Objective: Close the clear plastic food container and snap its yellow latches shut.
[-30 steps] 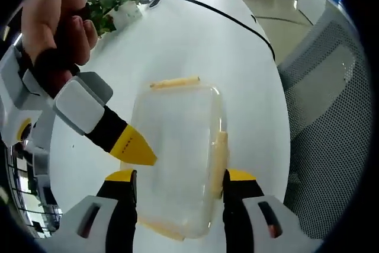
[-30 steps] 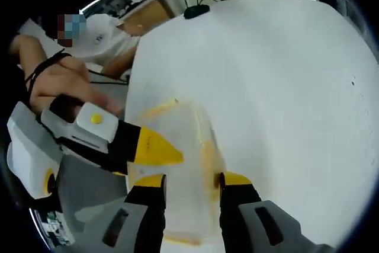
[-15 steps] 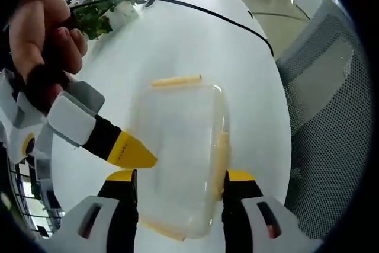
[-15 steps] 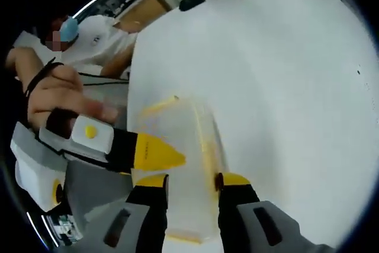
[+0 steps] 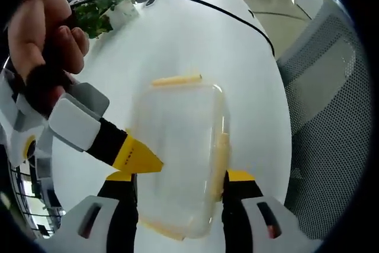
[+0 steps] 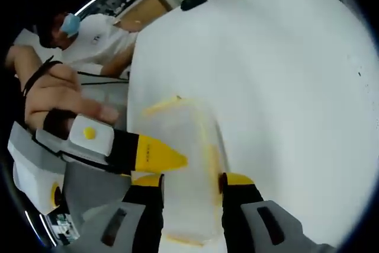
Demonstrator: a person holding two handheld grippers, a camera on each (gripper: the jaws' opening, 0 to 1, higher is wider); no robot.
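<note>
The clear plastic container lies flat on the white table, lid on top, with a yellow latch at its far end and another latch along its right side. My left gripper is open, one jaw on each side of the container's near half. The right gripper's yellow tip points at the container's left edge, held by a hand. In the right gripper view the container lies under my right gripper, whose jaws stand apart over it. The left gripper's tip touches its left side.
A green plant and a black cable lie at the table's far side. A grey mesh chair stands beyond the right edge. A person in a white shirt sits behind the table, near a dark object.
In the left gripper view the right gripper's yellow tip has slid a little further in against the container's left edge. The container has stayed in place.
</note>
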